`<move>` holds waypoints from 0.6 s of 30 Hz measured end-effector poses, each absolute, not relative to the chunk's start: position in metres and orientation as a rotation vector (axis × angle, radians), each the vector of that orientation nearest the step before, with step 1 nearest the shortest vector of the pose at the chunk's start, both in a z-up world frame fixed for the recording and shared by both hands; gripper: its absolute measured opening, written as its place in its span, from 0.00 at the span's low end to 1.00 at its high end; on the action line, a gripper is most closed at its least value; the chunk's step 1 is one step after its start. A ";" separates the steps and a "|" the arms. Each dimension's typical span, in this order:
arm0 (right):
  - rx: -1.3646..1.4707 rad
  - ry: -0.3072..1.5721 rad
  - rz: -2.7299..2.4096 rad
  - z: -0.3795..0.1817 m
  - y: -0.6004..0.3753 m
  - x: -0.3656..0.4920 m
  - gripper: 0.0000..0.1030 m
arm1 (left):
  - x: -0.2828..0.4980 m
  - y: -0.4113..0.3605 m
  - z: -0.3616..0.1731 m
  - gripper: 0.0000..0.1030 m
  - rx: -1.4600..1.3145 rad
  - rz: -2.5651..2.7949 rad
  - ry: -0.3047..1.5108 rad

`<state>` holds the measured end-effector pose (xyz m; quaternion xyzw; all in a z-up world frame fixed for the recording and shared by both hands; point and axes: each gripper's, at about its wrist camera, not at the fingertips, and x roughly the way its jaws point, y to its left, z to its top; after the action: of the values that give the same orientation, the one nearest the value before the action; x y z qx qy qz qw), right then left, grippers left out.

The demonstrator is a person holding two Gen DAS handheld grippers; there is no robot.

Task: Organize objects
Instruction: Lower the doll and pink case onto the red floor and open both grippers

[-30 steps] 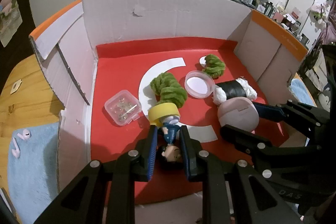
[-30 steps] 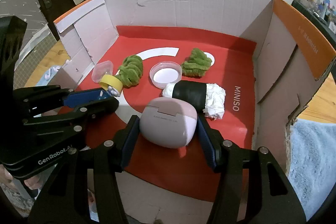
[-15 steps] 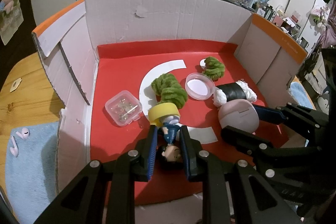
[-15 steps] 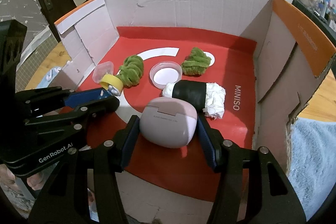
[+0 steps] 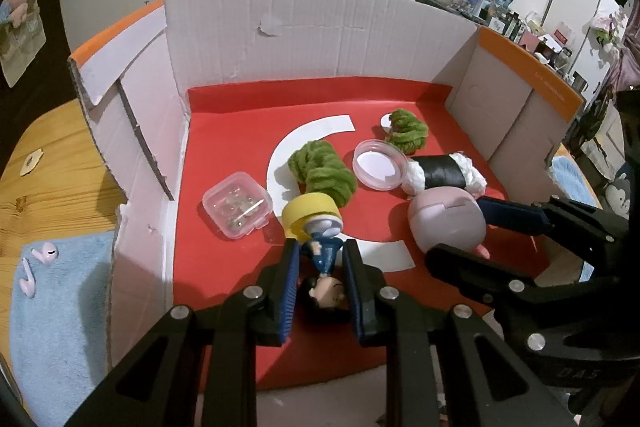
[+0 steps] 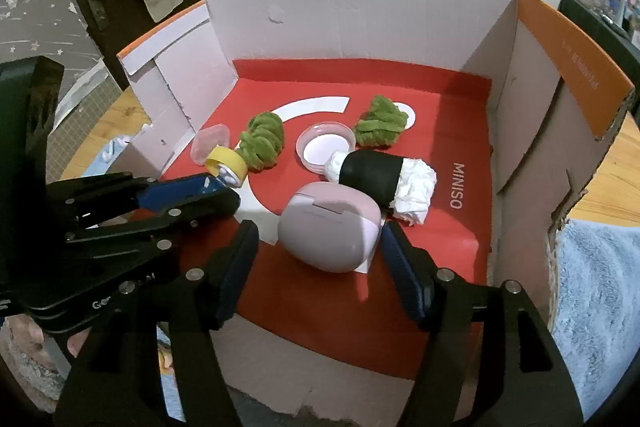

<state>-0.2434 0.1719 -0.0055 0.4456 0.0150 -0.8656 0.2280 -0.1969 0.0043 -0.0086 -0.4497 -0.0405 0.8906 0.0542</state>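
My left gripper [image 5: 321, 259] is shut on a small toy figure [image 5: 325, 254] with a blue body, dark hair and a yellow base [image 5: 310, 215]. It holds the figure low over the red floor of the cardboard box [image 5: 320, 35]. A pink rounded case [image 6: 332, 223] lies on the box floor between the fingers of my right gripper [image 6: 320, 233]. Those jaws are opening. A gap shows on the case's left side, and the right pad stands just beside it. The case [image 5: 446, 223] and the right gripper's fingers [image 5: 508, 217] also show in the left wrist view.
In the box lie two green fuzzy bundles [image 5: 324, 173] [image 5: 406, 131], a clear round dish [image 5: 380, 165], a black-and-white roll [image 5: 444, 171] and a small clear plastic box [image 5: 236, 205]. Pink earbuds [image 5: 44, 253] rest on a blue towel on the wooden table at the left.
The right gripper's fingers have spread away from the pink case, which now lies free on the box floor. The left gripper and its figure have not moved.
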 end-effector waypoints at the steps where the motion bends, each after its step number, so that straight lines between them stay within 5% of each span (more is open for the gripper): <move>1: 1.224 0.040 -2.385 -0.005 0.172 -0.243 0.61 | -0.197 0.004 -0.009 0.22 -1.366 2.705 -0.124; 18: 1.177 0.026 -2.398 0.006 0.174 -0.227 0.69 | -0.181 0.004 0.002 0.41 -1.326 2.742 -0.106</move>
<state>-0.2272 0.1743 0.0060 0.4285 0.0096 -0.8730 0.2327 -0.1812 0.0043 0.0019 -0.4346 -0.0346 0.8987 0.0470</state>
